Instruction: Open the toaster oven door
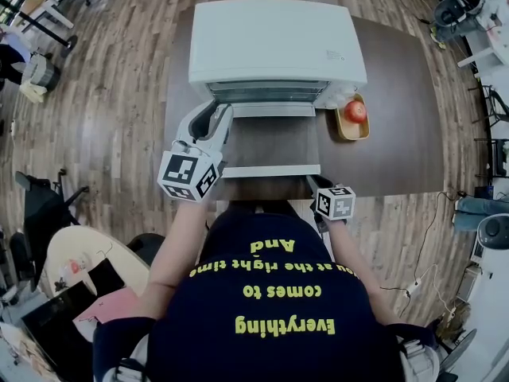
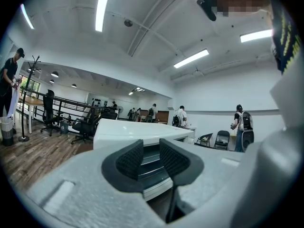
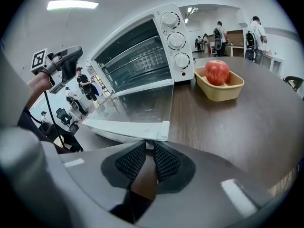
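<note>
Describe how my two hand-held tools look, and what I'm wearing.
The left tool and the right tool both have chunky, light grey plastic bodies that end in two black pads with a fine dimpled texture. Each carries a white cube printed with black square markers. You wear a dark navy T-shirt with yellow lettering.

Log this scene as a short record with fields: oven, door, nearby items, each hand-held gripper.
oven: white, on table
door: open, folded down flat
apple: in tray, right of oven
left hand-held gripper: raised by door's left edge, jaws apart, empty
right hand-held gripper: at door's front right corner, jaws narrowly apart, empty
</note>
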Tool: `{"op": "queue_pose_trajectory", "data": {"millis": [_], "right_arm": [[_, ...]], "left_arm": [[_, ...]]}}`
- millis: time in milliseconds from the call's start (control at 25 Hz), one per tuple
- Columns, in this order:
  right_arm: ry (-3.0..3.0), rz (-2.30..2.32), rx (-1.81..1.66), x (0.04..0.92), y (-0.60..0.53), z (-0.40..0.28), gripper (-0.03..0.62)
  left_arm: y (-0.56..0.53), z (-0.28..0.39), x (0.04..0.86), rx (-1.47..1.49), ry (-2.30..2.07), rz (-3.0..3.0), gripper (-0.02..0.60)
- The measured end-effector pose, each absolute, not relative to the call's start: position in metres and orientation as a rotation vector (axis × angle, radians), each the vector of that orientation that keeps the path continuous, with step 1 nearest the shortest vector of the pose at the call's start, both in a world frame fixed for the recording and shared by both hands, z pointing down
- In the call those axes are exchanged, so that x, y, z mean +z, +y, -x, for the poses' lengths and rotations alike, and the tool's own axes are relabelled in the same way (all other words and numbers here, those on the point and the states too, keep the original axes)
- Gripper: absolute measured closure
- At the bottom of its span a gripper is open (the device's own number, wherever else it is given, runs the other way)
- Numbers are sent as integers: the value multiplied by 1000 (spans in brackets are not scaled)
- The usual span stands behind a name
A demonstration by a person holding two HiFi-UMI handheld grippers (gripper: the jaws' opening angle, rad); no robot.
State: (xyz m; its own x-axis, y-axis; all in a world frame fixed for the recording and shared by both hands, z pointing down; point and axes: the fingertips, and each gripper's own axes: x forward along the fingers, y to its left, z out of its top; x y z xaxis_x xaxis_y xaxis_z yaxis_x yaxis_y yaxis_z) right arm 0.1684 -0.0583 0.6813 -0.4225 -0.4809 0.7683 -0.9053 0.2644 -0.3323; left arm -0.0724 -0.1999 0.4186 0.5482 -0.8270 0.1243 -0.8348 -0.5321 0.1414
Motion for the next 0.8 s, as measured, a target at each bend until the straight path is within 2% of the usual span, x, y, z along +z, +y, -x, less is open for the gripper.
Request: {"op": "queue_pose_trajectory", "data": {"millis": [800], "right_arm": [[-2020, -1218, 1038, 681, -56, -165, 528]], "left_arm": [[-206, 69, 423, 80, -1395, -2601, 474]]}}
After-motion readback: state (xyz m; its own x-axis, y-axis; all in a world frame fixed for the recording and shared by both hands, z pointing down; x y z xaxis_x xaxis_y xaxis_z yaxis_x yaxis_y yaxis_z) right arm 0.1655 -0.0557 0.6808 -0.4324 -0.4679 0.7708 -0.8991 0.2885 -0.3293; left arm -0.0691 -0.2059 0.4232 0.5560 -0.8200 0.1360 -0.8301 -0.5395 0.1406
